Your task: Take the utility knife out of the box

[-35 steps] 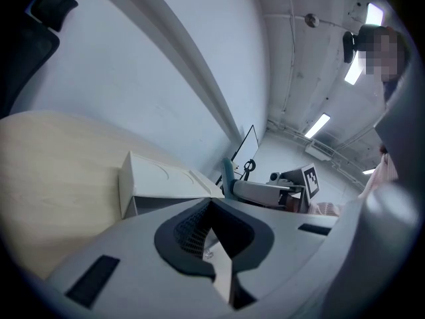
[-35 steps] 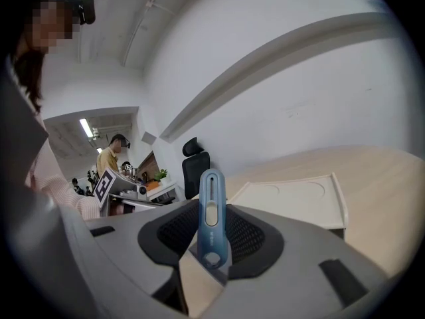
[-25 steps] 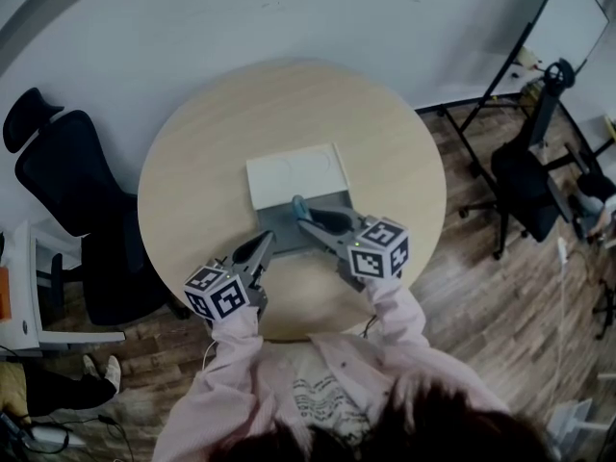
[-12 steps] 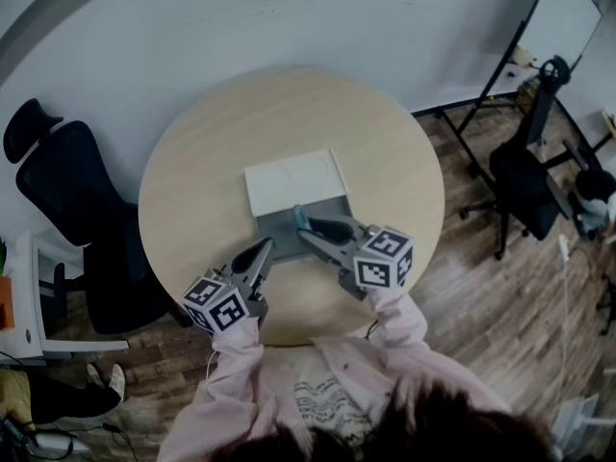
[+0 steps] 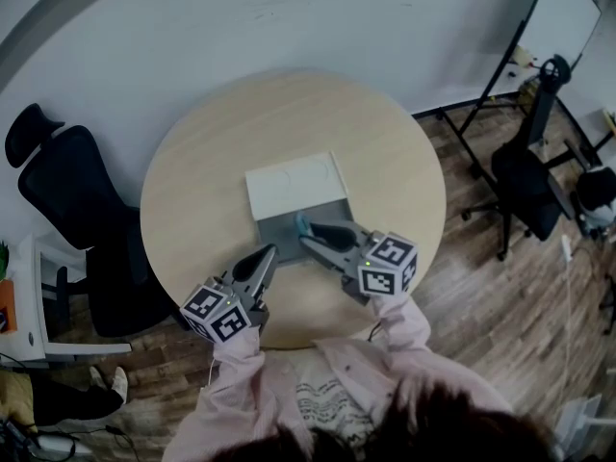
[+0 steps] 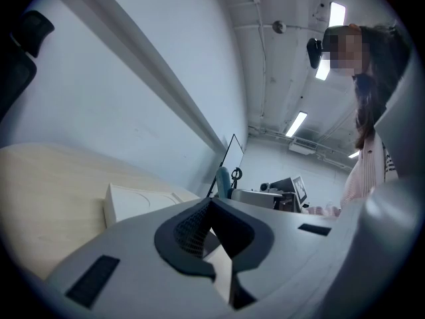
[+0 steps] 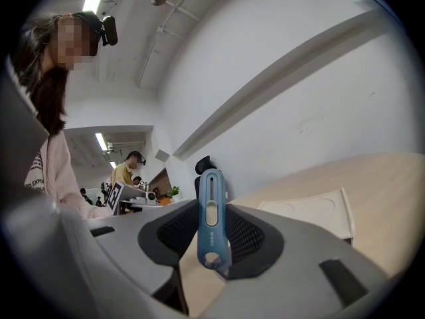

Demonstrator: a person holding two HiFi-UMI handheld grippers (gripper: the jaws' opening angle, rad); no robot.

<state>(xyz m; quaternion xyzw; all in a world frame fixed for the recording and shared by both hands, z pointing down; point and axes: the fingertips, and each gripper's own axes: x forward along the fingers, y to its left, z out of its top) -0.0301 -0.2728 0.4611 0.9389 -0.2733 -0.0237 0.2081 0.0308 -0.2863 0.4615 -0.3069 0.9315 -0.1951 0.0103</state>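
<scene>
The left gripper hangs by the near left corner of the grey box, its jaws together with nothing between them, and the white lid lies just beyond the box. The right gripper has its jaws clamped on the flat sides of the blue utility knife, which stands over the box. The knife looks light, stiff and smooth, so a mid-body hold suits it. The box walls are the only edges close by, and the bare table to the right offers open room.
</scene>
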